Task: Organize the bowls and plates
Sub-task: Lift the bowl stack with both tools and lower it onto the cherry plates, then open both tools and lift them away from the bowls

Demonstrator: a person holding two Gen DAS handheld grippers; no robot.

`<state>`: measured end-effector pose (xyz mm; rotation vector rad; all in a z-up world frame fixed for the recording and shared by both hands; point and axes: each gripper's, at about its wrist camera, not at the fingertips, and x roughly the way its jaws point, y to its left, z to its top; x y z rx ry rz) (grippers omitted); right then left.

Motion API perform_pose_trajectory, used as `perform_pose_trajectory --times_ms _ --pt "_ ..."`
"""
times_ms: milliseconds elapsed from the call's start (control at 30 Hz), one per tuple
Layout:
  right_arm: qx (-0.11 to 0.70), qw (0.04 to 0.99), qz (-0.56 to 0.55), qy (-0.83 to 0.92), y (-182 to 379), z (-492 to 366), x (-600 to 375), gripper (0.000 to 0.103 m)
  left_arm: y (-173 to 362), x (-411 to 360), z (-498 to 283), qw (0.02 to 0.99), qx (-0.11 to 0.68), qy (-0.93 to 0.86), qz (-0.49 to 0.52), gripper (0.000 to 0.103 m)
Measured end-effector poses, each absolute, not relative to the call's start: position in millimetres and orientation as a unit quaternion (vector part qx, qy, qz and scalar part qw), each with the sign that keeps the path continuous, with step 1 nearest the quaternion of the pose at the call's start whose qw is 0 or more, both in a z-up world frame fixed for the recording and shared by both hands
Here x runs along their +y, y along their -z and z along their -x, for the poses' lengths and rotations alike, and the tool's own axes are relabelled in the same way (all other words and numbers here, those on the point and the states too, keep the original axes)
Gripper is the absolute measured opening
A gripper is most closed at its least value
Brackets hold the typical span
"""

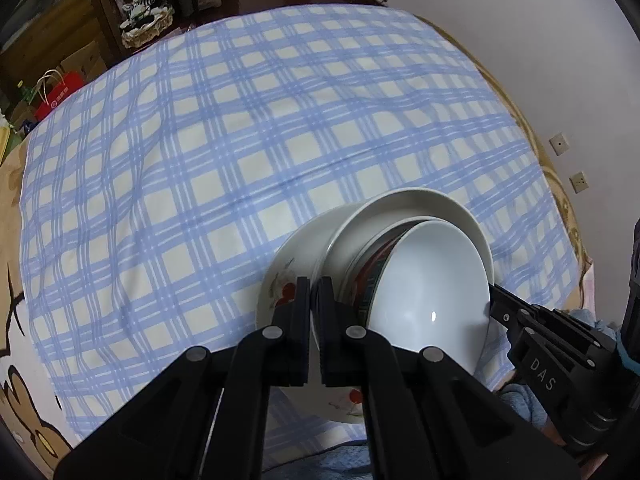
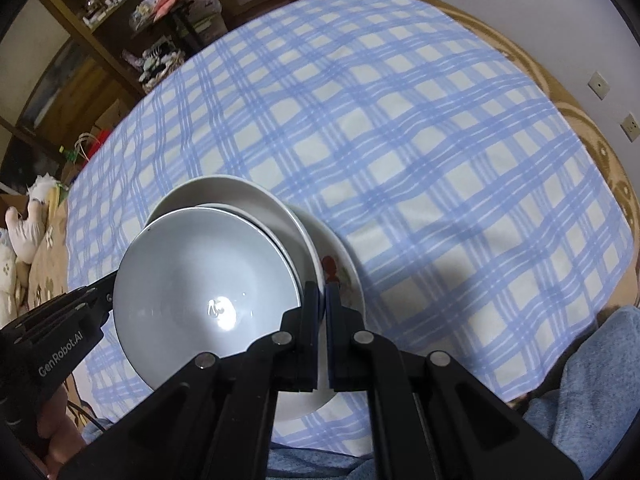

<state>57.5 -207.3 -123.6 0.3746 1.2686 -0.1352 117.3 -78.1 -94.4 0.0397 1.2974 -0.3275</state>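
Note:
A stack of dishes sits near the front edge of the blue checked cloth [image 1: 224, 152]. At the bottom is a white plate with a red flower print [image 1: 280, 280], also in the right wrist view [image 2: 340, 276]. On it rest a plain white plate [image 1: 400, 208] and a white bowl [image 1: 432, 276] with a patterned outside; the bowl also shows in the right wrist view [image 2: 200, 280]. My left gripper [image 1: 315, 292] is shut on the plain plate's left rim. My right gripper [image 2: 323, 300] is shut on the plain plate's right rim [image 2: 256, 196]. The stack leans tilted.
The cloth [image 2: 420, 140] covers a bed-like surface with a brown patterned edge. Shelves, a basket [image 1: 146, 24] and a red bag [image 1: 56, 92] stand beyond the far left. A wall with sockets [image 1: 559, 143] is on the right. A blue towel [image 2: 592, 372] lies at the near right.

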Motion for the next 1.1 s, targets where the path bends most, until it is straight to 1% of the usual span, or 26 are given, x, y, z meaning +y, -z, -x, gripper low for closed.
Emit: perform_pose_trajectory --times_ms 533,667,800,867,933,1000,1033,1100 --pt "0.591 0.790 -0.157 0.037 126.1 -66.5 -201.3 0.005 105.1 -64.4 -118.2 0.776 0.612 0.150 -0.009 0.002" --pt "0.591 0.794 -0.139 0.026 124.8 -70.8 -196.9 0.005 105.5 -61.2 -112.3 0.783 0.603 0.152 -0.017 0.006" --pt "0.596 0.793 -0.126 0.023 123.9 -68.4 -191.7 0.005 104.2 -60.5 -105.7 0.787 0.598 0.152 -0.032 0.006" --pt "0.597 0.793 -0.121 0.019 122.8 -66.6 -190.2 0.005 102.8 -58.1 -102.3 0.789 0.596 0.147 -0.039 0.010" --pt "0.571 0.812 -0.118 0.016 111.3 -62.7 -189.8 0.005 95.5 -57.0 -98.5 0.806 0.573 0.134 -0.057 0.010" --pt "0.549 0.828 -0.115 0.012 96.8 -60.2 -190.1 0.008 86.0 -57.1 -97.5 0.824 0.549 0.112 -0.084 0.011" --pt "0.541 0.833 -0.116 0.009 89.5 -59.1 -190.7 0.010 80.9 -56.1 -97.7 0.827 0.544 0.111 -0.085 0.011" --pt "0.528 0.841 -0.118 -0.002 80.8 -56.3 -191.2 0.011 73.9 -52.0 -96.7 0.831 0.538 0.113 -0.080 0.012"
